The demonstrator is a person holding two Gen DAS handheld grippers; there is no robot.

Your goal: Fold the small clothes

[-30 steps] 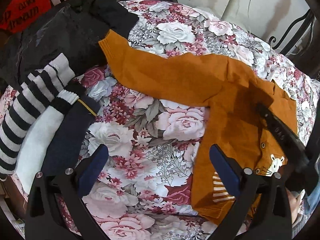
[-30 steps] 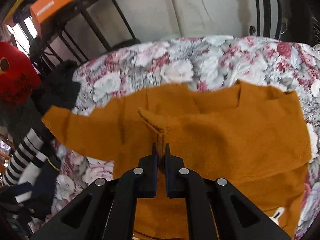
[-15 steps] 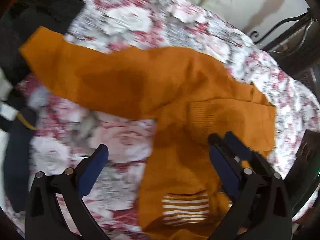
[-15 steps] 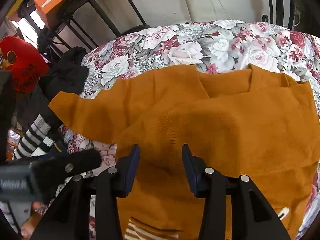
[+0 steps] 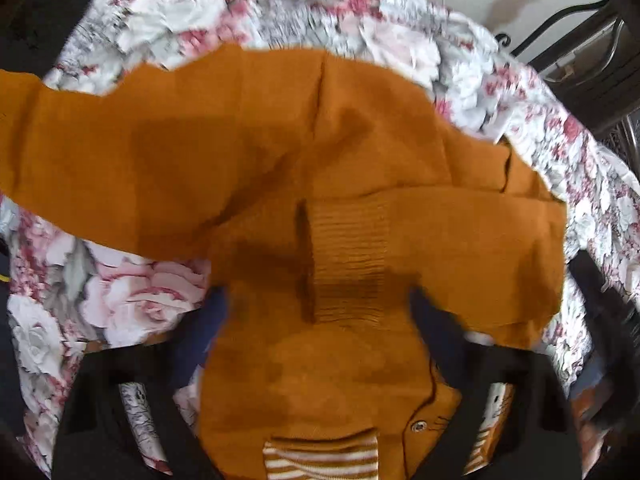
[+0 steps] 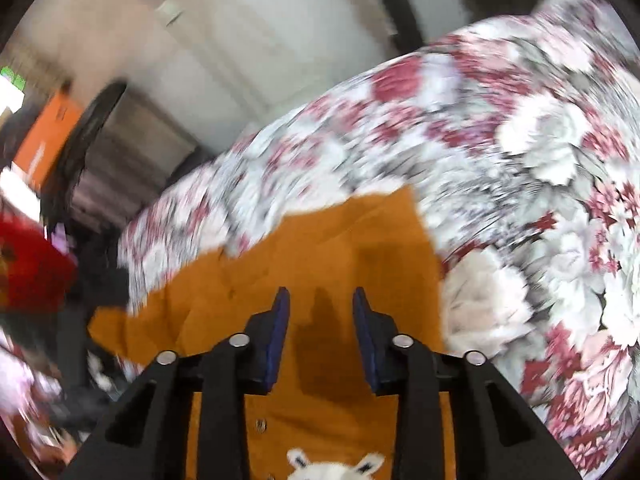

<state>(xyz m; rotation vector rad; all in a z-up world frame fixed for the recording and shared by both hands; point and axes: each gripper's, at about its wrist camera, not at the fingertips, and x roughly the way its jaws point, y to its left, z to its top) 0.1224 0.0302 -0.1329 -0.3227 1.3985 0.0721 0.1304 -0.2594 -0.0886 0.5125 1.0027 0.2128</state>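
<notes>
Rose-patterned cloth (image 5: pixel 132 304) in pink, white and grey covers the bench, with a pale wall behind it and dark metal furniture at the edges. Spread on the cloth lies a small mustard-orange knitted cardigan (image 5: pixel 304 360), the garment being folded.

From the left wrist view, one sleeve (image 5: pixel 440 240) has already been laid across the body, its ribbed cuff (image 5: pixel 348 260) resting near the middle of the chest. The other sleeve (image 5: pixel 100 152) is not yet folded; it stretches out flat toward the left side of that view. Near the bottom, a striped orange and white pocket (image 5: pixel 320 456) and a button (image 5: pixel 419 425) show.

The left gripper (image 5: pixel 316 320) hangs low over the cardigan, pointing steeply down. Its blue fingers (image 5: pixel 436 320) are blurred and closing, one on each side of the folded cuff, but the pads do not appear to press on the knit yet, so nothing is grasped.

The right gripper (image 6: pixel 321 320) holds nothing. Its jaws are partly apart and narrowing, with only a gap and flat orange knit showing beneath them. That view is heavily blurred. A white animal face (image 6: pixel 334 466) sewn on the cardigan sits just below the gripper.

By my reckoning the fold is at an early stage: one sleeve in, one sleeve out, and the body not yet doubled over.
</notes>
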